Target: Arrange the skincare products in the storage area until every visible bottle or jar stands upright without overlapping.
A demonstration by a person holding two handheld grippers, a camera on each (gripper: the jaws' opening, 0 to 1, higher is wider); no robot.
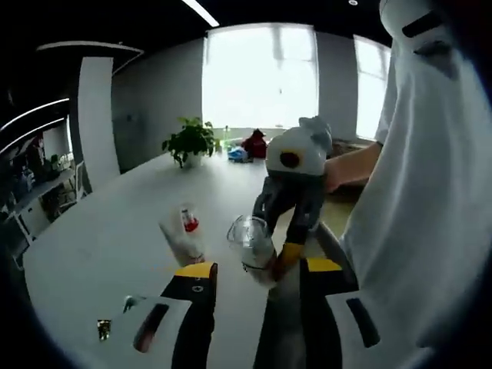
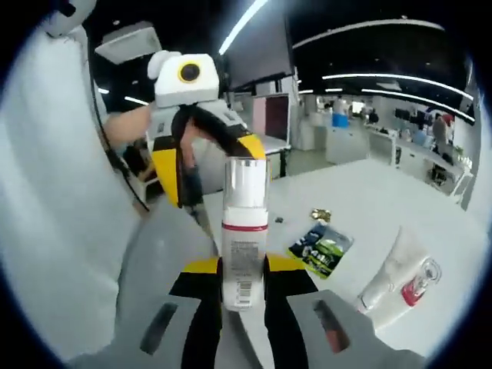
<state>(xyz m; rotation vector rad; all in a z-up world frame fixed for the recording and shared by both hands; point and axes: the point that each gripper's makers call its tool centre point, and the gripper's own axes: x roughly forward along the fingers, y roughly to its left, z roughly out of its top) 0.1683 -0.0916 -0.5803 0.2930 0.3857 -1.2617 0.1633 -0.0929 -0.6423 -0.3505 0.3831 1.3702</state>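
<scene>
My right gripper (image 2: 244, 266) is shut on a white bottle (image 2: 244, 231) with a clear cap and a red band, held upright off the white table (image 2: 369, 200). In the left gripper view the same bottle (image 1: 251, 242) hangs in the right gripper (image 1: 270, 265), just beyond my left gripper (image 1: 260, 269). The left gripper stands open with its jaws wide apart and nothing in them. A white tube with a red mark (image 1: 183, 231) lies flat on the table left of the bottle. The tube (image 2: 400, 280) also lies at lower right in the right gripper view. The left gripper (image 2: 192, 154) hovers behind the bottle.
A green sachet (image 2: 321, 247) and a small gold packet (image 2: 320, 215) lie on the table near the tube. A potted plant (image 1: 190, 141) and coloured objects (image 1: 252, 144) stand at the far end. A person in white (image 1: 430, 215) stands close on the right.
</scene>
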